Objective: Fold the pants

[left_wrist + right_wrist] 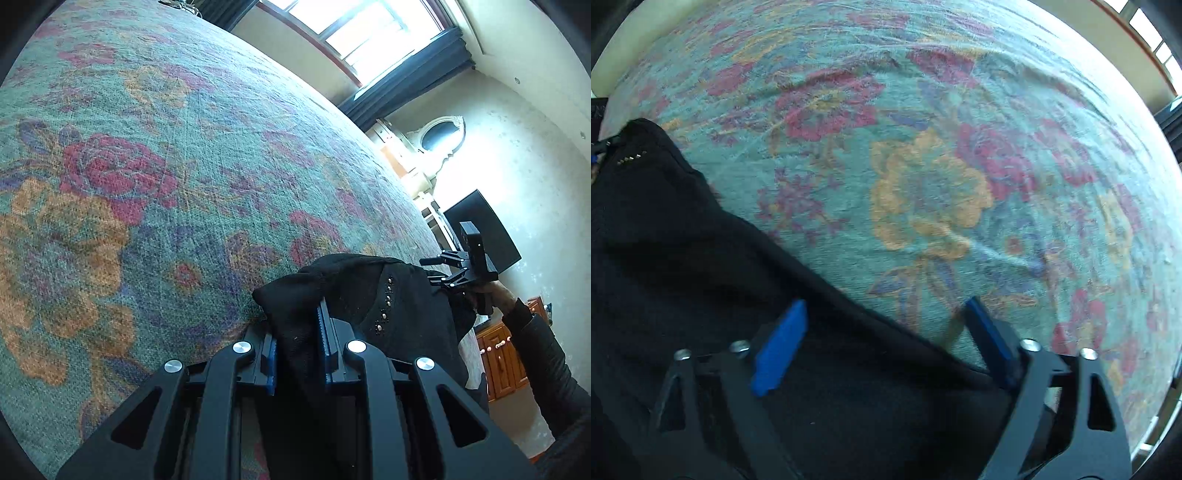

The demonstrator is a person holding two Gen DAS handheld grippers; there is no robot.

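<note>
The black pants with small studs hang bunched over the near edge of the floral bedspread. My left gripper is shut on a fold of the pants between its blue pads. My right gripper shows at the pants' far side in the left wrist view. In the right wrist view my right gripper is open, its blue pads spread wide, with the edge of the black pants lying between them over the bedspread.
The bed fills most of both views. In the left wrist view a window with dark curtains, a black monitor, an ornate mirror and wooden cabinets stand beyond the bed on the right.
</note>
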